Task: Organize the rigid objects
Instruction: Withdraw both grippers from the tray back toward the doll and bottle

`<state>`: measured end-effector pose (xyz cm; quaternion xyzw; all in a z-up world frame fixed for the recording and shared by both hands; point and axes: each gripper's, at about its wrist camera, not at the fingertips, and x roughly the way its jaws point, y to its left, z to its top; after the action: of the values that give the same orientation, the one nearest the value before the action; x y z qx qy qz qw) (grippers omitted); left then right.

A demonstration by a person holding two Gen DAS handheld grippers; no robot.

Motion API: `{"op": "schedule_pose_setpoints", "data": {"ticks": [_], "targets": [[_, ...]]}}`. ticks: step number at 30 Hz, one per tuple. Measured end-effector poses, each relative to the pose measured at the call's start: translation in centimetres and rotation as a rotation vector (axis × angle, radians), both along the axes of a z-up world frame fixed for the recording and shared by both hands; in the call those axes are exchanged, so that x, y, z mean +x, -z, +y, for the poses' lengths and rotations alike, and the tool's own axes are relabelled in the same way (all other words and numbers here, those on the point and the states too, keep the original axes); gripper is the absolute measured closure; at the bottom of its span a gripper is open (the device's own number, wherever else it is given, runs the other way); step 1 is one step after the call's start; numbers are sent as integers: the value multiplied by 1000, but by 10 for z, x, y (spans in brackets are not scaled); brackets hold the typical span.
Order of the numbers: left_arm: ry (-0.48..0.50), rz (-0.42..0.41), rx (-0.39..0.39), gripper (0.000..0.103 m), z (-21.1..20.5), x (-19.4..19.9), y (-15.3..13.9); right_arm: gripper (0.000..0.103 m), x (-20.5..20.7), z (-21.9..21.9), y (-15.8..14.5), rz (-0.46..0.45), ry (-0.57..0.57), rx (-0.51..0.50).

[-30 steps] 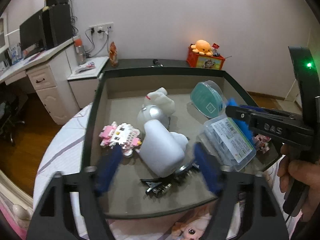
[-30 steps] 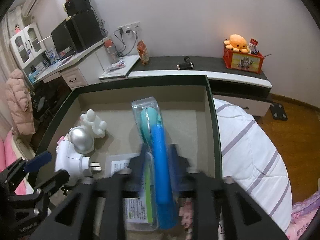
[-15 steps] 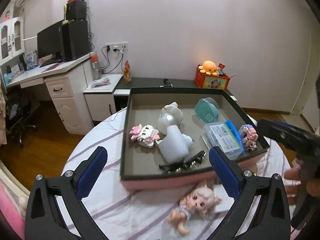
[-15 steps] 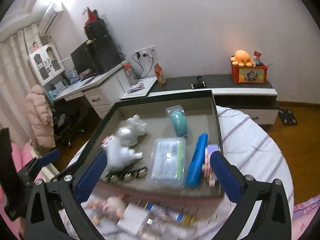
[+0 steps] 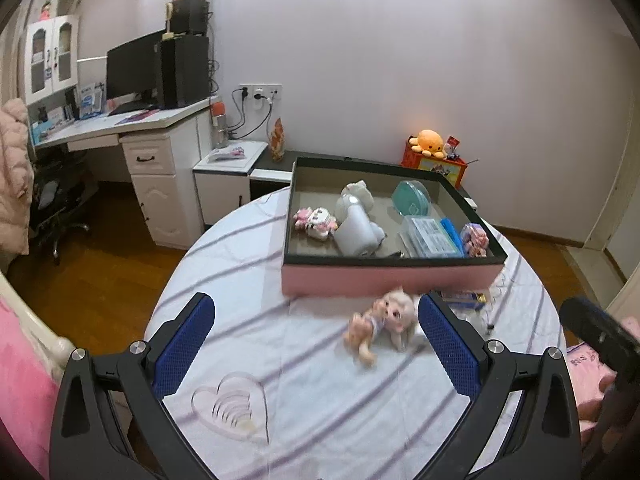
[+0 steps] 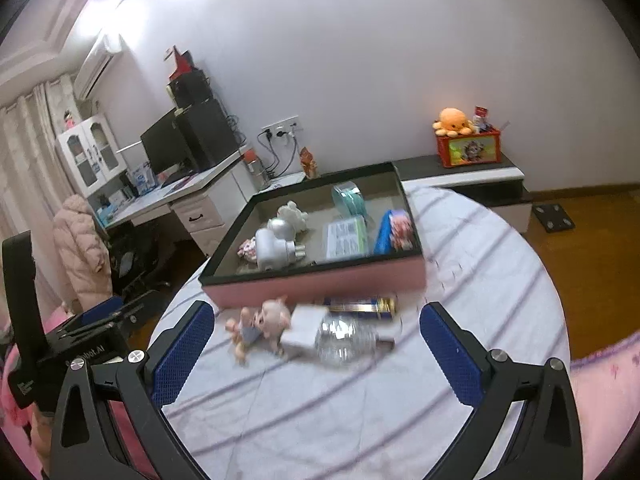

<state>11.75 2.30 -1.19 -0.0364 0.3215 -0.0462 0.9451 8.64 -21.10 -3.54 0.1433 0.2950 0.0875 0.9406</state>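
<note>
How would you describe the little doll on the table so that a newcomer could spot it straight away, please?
Start at the round table with the striped cloth and find the pink-sided box on it. Just in front of that box's near wall, on the cloth, lies the doll. Unlike the clear bottle and white block beside it, it has a big pale-haired head and bare limbs.

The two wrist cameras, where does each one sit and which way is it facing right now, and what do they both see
Left wrist: sits on the left gripper, facing forward and down over the striped table at the pink box; its open blue fingers frame the doll.
Right wrist: sits on the right gripper, facing the same box from its right; its open fingers, and the left gripper at the picture's left edge.
Shared: box, doll, orange plush octopus, desk.
</note>
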Motion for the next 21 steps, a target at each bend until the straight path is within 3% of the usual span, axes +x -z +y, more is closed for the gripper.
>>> {"op": "schedule_pose_setpoints", "data": {"ticks": [9,21], "targets": [[-9,3,-5,0,5,-42,4,0,-43,10,17,36,-13,-58],[-12,31,9,0,12,-52,18,0,-44,19,25,64,-31,-93]]}}
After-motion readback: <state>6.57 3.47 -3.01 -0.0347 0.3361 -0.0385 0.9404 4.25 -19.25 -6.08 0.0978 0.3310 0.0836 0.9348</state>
